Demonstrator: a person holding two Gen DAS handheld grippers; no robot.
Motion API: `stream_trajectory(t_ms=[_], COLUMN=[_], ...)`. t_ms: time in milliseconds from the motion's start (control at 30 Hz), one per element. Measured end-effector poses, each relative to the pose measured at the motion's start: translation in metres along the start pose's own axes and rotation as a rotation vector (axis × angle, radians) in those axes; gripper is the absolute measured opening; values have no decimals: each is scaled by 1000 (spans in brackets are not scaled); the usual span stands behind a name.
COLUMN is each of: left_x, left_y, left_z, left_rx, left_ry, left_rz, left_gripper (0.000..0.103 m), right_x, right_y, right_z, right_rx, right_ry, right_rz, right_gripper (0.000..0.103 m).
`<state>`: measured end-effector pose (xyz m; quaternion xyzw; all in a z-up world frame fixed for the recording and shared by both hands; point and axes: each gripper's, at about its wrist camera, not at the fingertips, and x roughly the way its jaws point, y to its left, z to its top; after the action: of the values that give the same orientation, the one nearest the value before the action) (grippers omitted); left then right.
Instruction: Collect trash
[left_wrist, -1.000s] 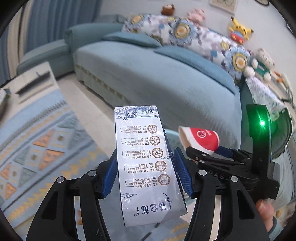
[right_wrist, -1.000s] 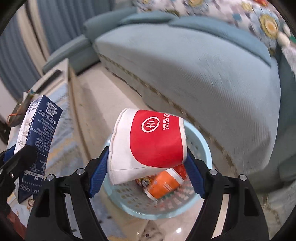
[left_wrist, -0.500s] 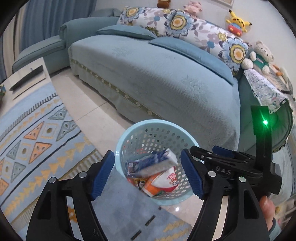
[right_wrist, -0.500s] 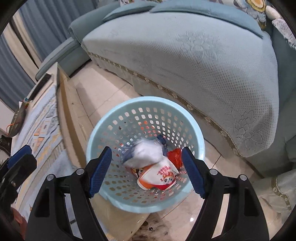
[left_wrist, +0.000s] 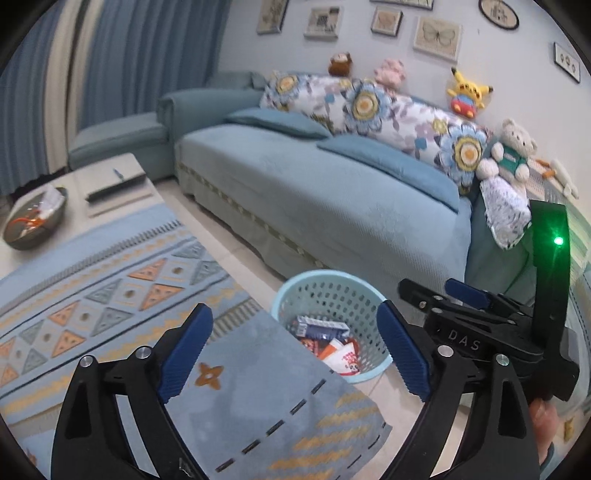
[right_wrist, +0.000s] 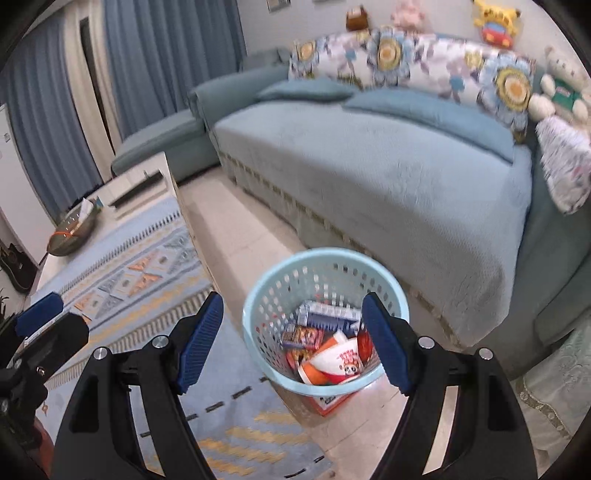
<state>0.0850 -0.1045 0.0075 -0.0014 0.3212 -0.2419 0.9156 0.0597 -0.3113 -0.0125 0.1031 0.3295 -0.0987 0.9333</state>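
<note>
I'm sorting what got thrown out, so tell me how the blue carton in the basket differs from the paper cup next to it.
The blue carton is a dark blue and white box lying on its side toward the far wall of the basket. The paper cup is round, orange and white with a panda picture, and lies nearer the camera, its open mouth showing. Both lie tipped over inside the basket among other wrappers.

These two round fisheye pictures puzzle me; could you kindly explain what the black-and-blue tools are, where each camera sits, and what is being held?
No robot here: a person carries a handheld two-finger tool in each hand, with a camera looking along its fingers. One picture is from the left tool, the other from the right tool. Both are open and hold nothing. Below them a pale blue perforated plastic basket stands on the tiled floor beside a patterned blue rug, holding a blue-and-white carton and a red-and-white paper cup.
</note>
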Motion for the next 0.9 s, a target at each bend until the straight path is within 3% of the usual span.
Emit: stream_trajectory(t_ms=[200,433,600,733,900], left_x=[-34,-27,-16,-21,-22], left_y=[10,21,27,22,22], left_z=[-18,-43,-46,-46,-44], left_rx=[-6,-11,5,68,63], left_ry=[-117,-191,-172,-214,-213], left_rz=[99,169,211,289,284], left_gripper=[90,91,92,95,95], right_x=[-32,-37,-32,-31,-24], right_y=[13,17,27,33,35], right_z=[-16,-36,-40,-42,-45], right_rx=[-19,-10,-55,-71,-95], right_ry=[-128,-233,-252,-258,-240], right_rz=[-55,-103,-131,-129,-153], right_gripper=[74,74,74,74,74])
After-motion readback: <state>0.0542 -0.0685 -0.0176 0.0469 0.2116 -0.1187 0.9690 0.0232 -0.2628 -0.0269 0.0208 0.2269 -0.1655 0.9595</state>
